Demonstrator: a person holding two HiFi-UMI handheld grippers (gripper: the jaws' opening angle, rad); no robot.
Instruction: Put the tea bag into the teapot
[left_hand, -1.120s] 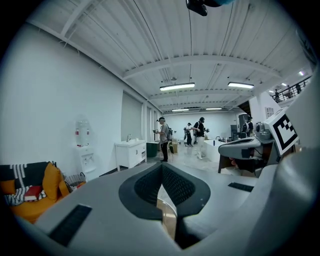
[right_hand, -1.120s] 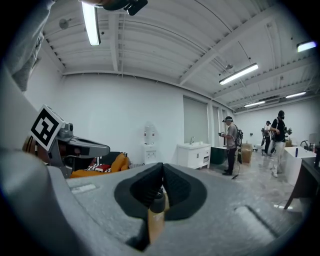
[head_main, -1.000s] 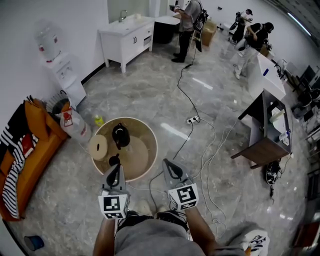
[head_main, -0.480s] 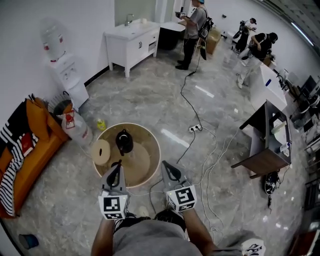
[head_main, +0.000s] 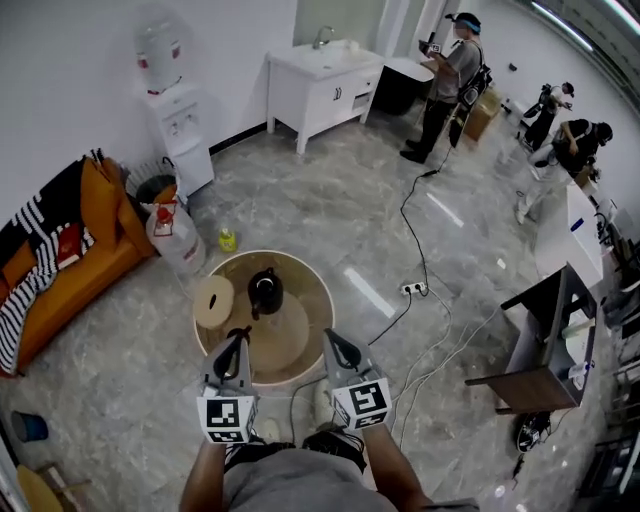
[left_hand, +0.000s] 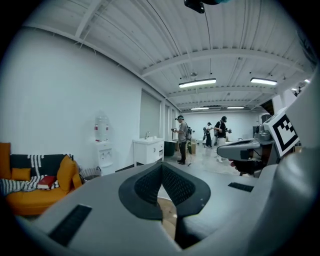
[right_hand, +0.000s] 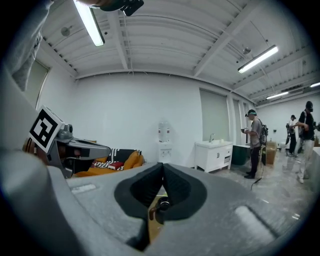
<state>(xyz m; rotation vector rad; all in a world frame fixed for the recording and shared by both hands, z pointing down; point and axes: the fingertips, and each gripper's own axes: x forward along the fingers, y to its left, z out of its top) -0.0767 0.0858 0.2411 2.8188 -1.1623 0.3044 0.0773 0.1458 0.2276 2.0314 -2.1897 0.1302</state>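
With the left gripper (head_main: 238, 338) and right gripper (head_main: 331, 340) both pressed together on nothing at lower centre, the glossy black teapot (head_main: 265, 292) sits mid-frame on the round wooden table (head_main: 303, 278); the tea bag, unseen, is probably light, limp, best pinched by a corner.

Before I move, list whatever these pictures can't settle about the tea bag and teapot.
- Tea bag: in no view; on the round table, head view, too small to spot.
- Teapot: head view too small to show a lid; right gripper view, the shut right hand-held gripper hides nearly all.
- Left gripper view: the left hand-held gripper blocks most of the round table.
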